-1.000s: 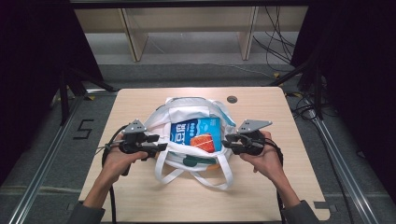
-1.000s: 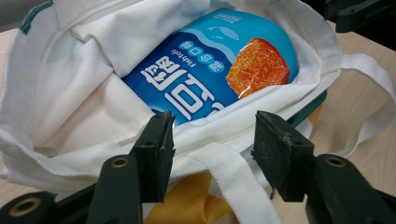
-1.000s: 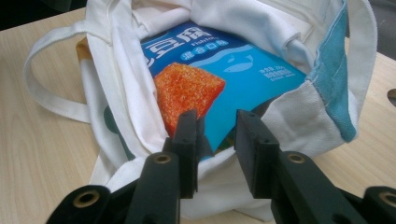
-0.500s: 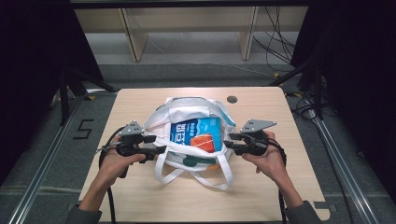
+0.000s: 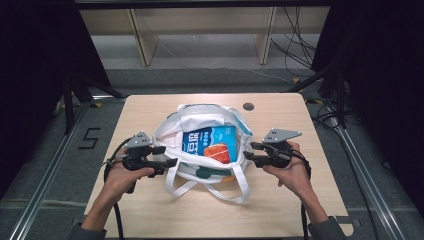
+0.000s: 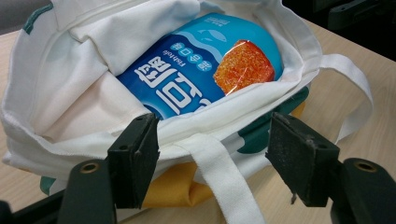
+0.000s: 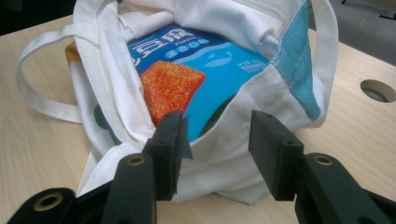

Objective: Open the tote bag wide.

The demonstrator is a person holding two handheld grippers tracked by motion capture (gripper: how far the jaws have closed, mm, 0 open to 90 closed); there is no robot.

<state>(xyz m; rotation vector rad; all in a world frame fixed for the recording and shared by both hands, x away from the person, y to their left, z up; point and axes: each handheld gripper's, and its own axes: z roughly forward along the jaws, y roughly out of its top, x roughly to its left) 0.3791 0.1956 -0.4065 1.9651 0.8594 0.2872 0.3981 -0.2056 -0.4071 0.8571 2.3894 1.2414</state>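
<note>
Tote bag (image 5: 200,150) sits mid-desk (image 5: 280,210), mouth up and spread wide, w/ a blue snack pack (image 5: 210,142) lying inside, its long axis running roughly from one claw toward the other. Bag is dead between the two hands: left claw (image 5: 167,162) points in at the bag's left rim, right claw (image 5: 250,152) points in at the right rim, both abt equally near.

Left claw view: jaws apart, bag rim and a white strap (image 6: 219,172) lie just ahead, btw the pads, cloth not pinched. Right claw view: jaws apart too, rim fabric (image 7: 219,140) sags in the gap, left pad may brush it, no squeeze. Both claws have just been opening, cloth btw them but let go.

Judging by that, each hand is freeing its side of the rim; pack stays straight ahead of either claw, deeper in the bag. Loose handles (image 5: 220,192) trail toward the person.
</note>
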